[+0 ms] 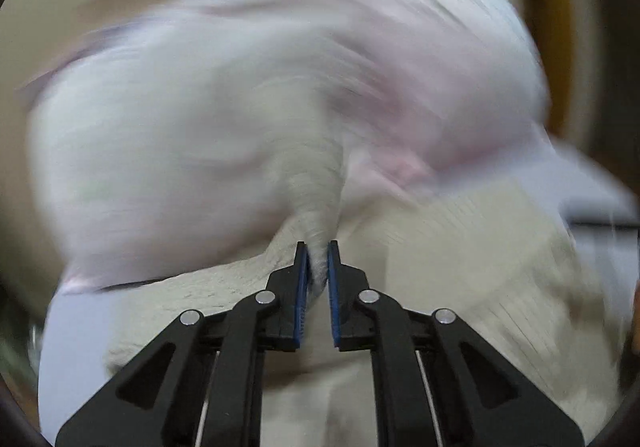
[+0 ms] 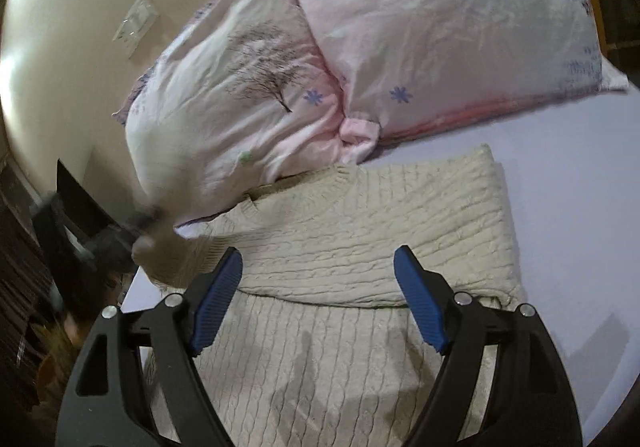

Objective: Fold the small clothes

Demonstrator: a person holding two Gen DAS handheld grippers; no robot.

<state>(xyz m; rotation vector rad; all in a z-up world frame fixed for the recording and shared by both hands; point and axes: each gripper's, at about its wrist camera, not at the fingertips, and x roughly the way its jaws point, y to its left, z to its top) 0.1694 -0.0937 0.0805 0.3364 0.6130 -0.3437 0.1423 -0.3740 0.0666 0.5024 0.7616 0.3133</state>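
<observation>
A cream cable-knit sweater [image 2: 360,239] lies on the lavender bed sheet [image 2: 580,207], with one part folded over the rest. My right gripper [image 2: 318,259] hangs open and empty just above the folded edge. In the left wrist view, which is badly blurred by motion, my left gripper [image 1: 318,251] is shut on a pinched ridge of the sweater [image 1: 316,207], which stretches away from the jaws. A blurred cream shape [image 2: 160,247] at the sweater's left edge in the right wrist view looks like the lifted part; the left gripper itself does not show there.
Two pink floral pillows [image 2: 420,27] lie against the cream wall [image 2: 60,27] right behind the sweater; one overlaps its collar. A dark bedside object [image 2: 76,215] stands at the left off the bed. Bare sheet lies to the right of the sweater.
</observation>
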